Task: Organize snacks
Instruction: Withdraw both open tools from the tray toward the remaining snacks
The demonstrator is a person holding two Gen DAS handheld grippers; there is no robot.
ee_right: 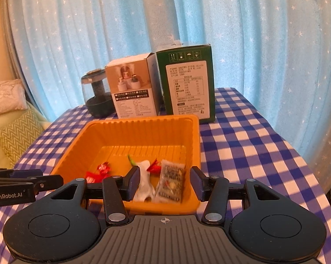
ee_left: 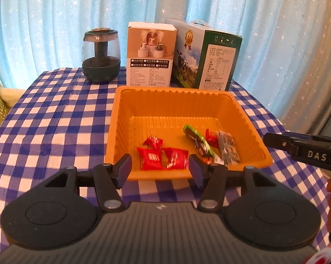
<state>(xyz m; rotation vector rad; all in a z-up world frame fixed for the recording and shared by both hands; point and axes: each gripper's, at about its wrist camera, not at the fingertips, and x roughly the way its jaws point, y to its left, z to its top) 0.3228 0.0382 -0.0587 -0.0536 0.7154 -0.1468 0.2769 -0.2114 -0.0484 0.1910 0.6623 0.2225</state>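
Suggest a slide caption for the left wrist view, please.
Open left tongs hover before the orange tray holding wrapped snacks.

An orange plastic tray (ee_left: 242,118) on the checked worktop (ee_left: 55,121) holds red candy packets (ee_left: 152,158), a green-edged snack bar (ee_left: 198,142) and a grey sachet (ee_left: 228,148) lying flat

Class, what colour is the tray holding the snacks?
Orange. The tray shows best in the left wrist view.
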